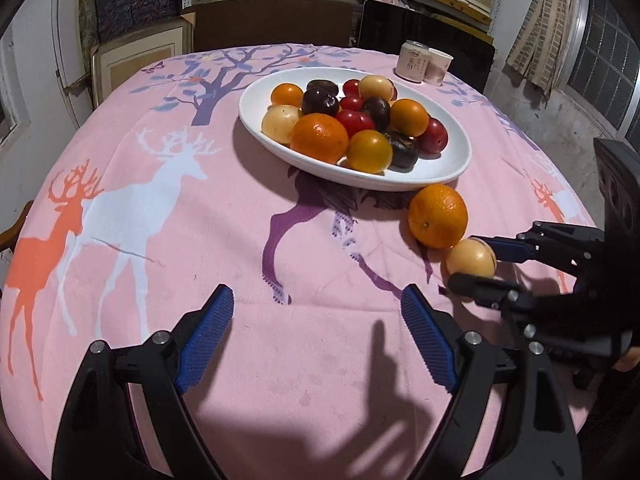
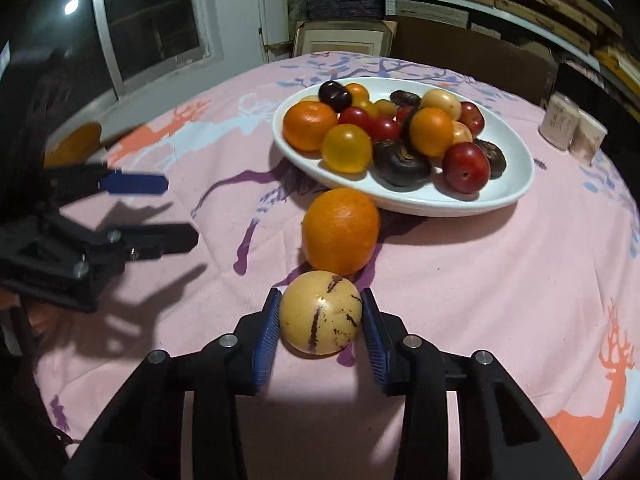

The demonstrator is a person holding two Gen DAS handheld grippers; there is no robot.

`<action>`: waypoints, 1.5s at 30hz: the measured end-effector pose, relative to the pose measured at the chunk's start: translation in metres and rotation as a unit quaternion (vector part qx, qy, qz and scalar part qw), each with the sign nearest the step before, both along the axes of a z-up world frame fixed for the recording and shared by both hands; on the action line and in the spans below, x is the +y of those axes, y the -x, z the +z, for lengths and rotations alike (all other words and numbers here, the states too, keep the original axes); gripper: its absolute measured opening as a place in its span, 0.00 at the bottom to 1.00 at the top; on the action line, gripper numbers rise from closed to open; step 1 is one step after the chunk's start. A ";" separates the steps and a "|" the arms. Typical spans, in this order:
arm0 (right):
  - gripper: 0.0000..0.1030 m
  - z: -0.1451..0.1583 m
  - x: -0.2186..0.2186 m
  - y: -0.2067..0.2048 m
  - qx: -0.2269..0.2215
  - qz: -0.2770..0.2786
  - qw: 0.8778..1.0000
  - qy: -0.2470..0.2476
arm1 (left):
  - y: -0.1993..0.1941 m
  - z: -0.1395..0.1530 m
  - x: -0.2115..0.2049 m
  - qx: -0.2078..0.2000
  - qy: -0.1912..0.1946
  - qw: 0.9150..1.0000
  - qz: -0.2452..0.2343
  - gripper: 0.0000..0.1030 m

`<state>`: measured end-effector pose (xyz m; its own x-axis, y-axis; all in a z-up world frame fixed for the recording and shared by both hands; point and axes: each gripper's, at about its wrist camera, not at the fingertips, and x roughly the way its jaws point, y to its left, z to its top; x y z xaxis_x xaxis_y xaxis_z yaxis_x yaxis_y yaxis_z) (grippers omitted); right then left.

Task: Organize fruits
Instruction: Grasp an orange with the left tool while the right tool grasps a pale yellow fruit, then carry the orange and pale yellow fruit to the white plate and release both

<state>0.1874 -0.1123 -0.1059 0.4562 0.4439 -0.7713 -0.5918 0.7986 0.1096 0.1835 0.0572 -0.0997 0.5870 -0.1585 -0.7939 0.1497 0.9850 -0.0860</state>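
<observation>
Two grippers in play, and we start at the right gripper (image 2: pixel 320 320): its blue pads sit against both sides of the pale yellow fruit (image 2: pixel 320 314), closed onto it, with the fruit still resting on the pink tablecloth (image 2: pixel 500 280). Just beyond, touching or nearly touching it, lies the loose orange (image 2: pixel 340 232), right by the near rim of the white dish (image 2: pixel 520 188), which is already piled with fruit. Our left gripper (image 1: pixel 316 320) hangs wide open over bare cloth, holding nothing, well off to the side. We judge the step as lifting the yellow fruit into the dish. To do it well, we keep the squeeze centred on the round body, lift straight up first so the orange isn't nudged, then clear the rim and set down in the open right end of the dish, not on the pile.
</observation>
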 end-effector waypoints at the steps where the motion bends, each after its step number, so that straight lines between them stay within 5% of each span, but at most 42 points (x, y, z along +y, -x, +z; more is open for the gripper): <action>1: 0.39 0.000 -0.005 -0.002 0.000 -0.006 1.000 -0.006 | 0.001 0.000 -0.002 0.000 -0.002 1.000 -0.001 0.81; 10: 0.39 0.017 -0.067 0.012 -0.046 -0.083 0.994 -0.051 | -0.015 0.010 -0.063 -0.025 -0.026 0.998 -0.056 0.81; 17: 0.39 0.017 -0.111 0.009 -0.033 -0.134 0.986 -0.097 | -0.044 -0.005 -0.105 -0.021 -0.042 0.997 -0.060 0.80; 18: 0.39 0.017 -0.111 0.011 -0.035 -0.130 0.986 -0.099 | -0.047 -0.006 -0.106 -0.022 -0.036 0.997 -0.060 0.68; 19: 0.39 0.018 -0.110 0.012 -0.037 -0.126 0.986 -0.099 | -0.049 -0.008 -0.105 -0.018 -0.025 0.997 -0.065 0.44; 29: 0.39 0.017 -0.112 0.012 -0.034 -0.121 0.986 -0.111 | -0.036 -0.007 -0.103 -0.031 -0.020 0.996 -0.077 0.44; 39: 0.39 0.025 -0.110 0.016 -0.046 -0.114 0.984 -0.127 | -0.003 0.025 -0.067 -0.075 0.014 0.995 -0.059 0.44; 45: 0.39 0.053 -0.097 -0.004 -0.059 -0.106 0.984 -0.132 | -0.021 0.053 -0.048 -0.093 0.010 0.995 -0.045 0.44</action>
